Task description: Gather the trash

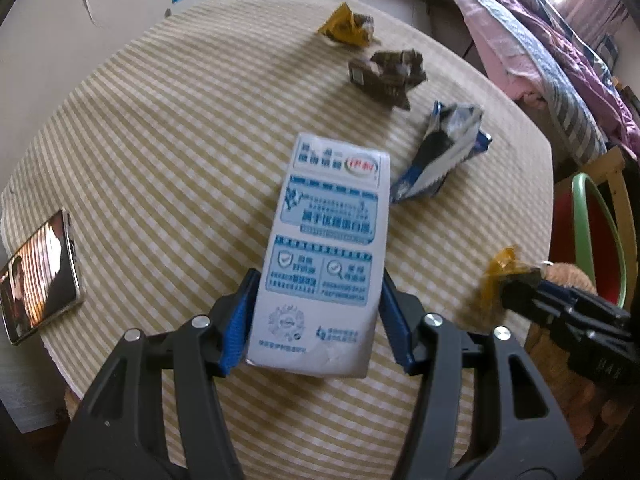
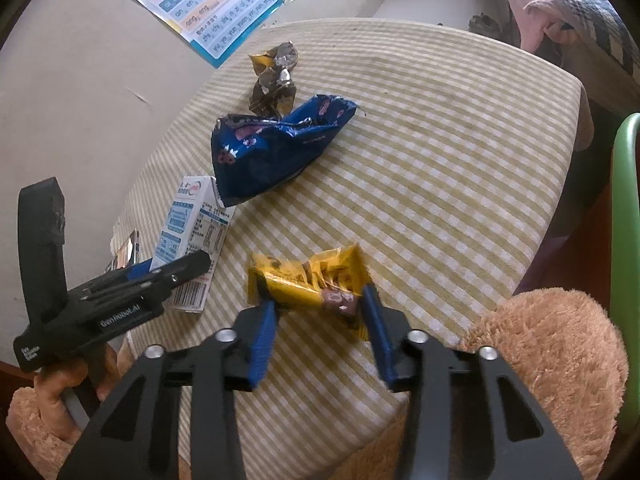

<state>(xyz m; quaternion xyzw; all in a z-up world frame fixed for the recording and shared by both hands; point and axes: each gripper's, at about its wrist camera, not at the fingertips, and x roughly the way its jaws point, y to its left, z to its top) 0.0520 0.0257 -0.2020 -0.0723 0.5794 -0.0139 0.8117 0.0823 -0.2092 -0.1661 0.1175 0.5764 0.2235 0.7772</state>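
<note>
Milk carton (image 1: pixel 326 256) lies mid-worktop (image 1: pixel 160 140) between left tongs (image 1: pixel 318 316), pads touching w/ both sides. Right tongs (image 2: pixel 320 320) clamp yellow wrapper (image 2: pixel 304 280) near front edge; right half of worktop is free.

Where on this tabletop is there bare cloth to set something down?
The checked tablecloth is bare right of the blue wrapper, out to the green chair, and between the phone and milk carton. Wrappers crowd the far middle.
</note>
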